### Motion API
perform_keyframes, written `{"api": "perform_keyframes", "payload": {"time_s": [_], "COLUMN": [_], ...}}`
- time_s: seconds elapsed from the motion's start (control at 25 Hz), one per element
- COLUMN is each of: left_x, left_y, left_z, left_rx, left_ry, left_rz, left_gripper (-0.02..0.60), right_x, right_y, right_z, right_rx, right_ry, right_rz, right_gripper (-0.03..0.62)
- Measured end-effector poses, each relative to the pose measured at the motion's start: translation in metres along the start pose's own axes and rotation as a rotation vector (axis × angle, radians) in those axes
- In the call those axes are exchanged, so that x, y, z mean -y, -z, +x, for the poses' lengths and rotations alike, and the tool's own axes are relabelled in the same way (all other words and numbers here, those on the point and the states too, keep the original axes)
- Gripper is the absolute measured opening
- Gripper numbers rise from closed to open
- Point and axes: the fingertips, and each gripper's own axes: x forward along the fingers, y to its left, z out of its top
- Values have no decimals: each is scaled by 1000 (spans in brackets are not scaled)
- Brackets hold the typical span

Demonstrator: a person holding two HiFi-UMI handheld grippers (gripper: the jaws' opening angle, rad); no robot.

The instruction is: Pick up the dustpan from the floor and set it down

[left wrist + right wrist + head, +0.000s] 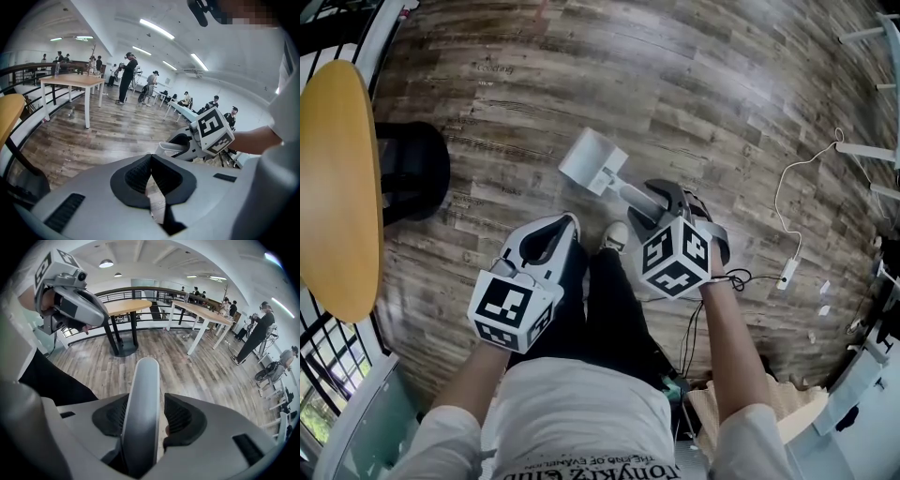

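At far left, left tongs [562,230]: closed tip to tip in the left gripper view [151,158], holding nothing, idle just beside a dark trouser leg [614,300].

In the middle, dustpan [592,161]: white box-shaped pan out ahead of the shoes, joined to a pale handle [143,399] that runs back to the right. Appears lifted clear of the wooden floor [722,112], judging by the level, raised outlook of the right gripper view, though contact cannot be ruled out from above.

At right, right tongs [654,201]: clamped on that handle, ribbed pads pressing both sides [145,414].

Looks like moulded plastic: probably light, stiff, not fragile. Smooth rounded handle, so likely to twist or slide in a loose grip, with the pan's weight hanging beyond the grip. Best taken on the handle, as here, nearer the pan for less droop. Calls for a firm squeeze and a level, slow lowering.
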Motion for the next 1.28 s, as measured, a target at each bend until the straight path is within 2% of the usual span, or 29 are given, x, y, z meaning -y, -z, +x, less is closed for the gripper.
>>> {"api": "perform_keyframes", "payload": {"time_s": [0.16,0.4,0.88,1.28], "left_x": [-1,-1,-2,-2], "left_y": [2,6,7,8], "left_z": [-1,0,-4,-13], "left_rx": [-3,-6,-1,10], "left_ry": [-6,-7,-20,-24], "left_rz": [-5,-19,-24,-24], "left_gripper": [23,23,23,23], "right_x": [0,4,1,-5], "right_y": [1,1,2,6], "right_z": [3,3,1,-15], "right_rx": [0,16,25,32], "right_ry": [-9,25,45,79], "right_rz": [19,17,16,90], "right_gripper": [210,66,55,55]}}
